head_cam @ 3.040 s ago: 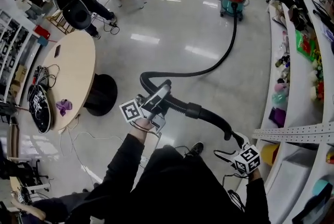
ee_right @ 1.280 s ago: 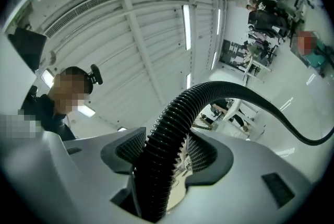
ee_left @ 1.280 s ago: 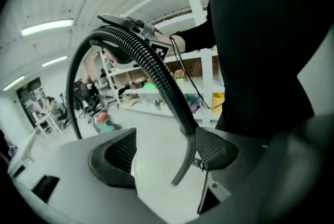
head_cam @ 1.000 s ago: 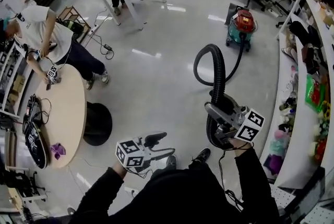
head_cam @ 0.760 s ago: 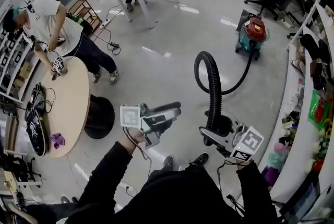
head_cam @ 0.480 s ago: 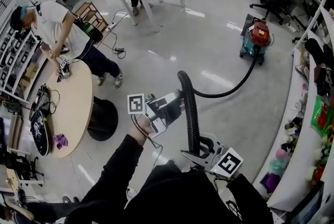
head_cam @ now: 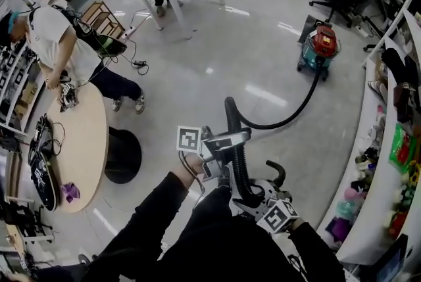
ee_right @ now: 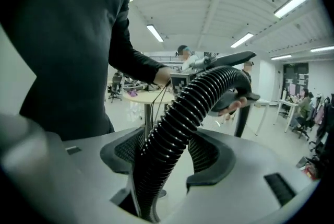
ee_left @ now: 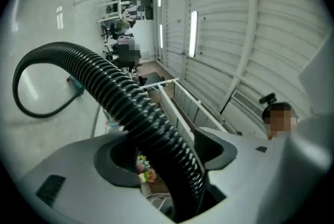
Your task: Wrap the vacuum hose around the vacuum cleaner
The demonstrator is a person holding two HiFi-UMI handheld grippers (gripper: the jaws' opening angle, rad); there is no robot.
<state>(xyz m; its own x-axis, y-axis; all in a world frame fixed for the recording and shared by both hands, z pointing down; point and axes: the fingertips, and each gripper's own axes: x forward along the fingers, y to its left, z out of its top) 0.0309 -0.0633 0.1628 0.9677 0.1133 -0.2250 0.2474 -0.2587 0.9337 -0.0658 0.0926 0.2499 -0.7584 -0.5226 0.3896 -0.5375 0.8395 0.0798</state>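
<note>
From above, the vacuum cleaner (head_cam: 320,45) stands on the floor (head_cam: 217,57), far off from the person and close to the shelving (head_cam: 395,110) at the right edge. The vacuum hose (head_cam: 289,115) trails from it across the bare floor and rises in a tight arch. It then drops through the left gripper (head_cam: 238,141) and on down to the right gripper (head_cam: 253,198), which is held low against the person's body. Neither gripper view takes in the cleaner clearly.

The left gripper view shows what the head view cannot. The vacuum hose (ee_left: 104,74) runs lengthwise between the jaws of the left gripper (ee_left: 167,150), which stand wide. The hose leans on the right-hand pad and a gap shows at the other side. These jaws have just been closing, but they do not pinch the hose.

In the right gripper view, the right gripper (ee_right: 167,157) has its jaws about half apart and clamped on the vacuum hose (ee_right: 193,103). The ribbed tube fills the space between the pads and climbs away to the upper right. Farther up, that view catches the left gripper's marker cube (ee_right: 180,82) and the fingers (ee_right: 235,108) of the hand behind it.
</note>
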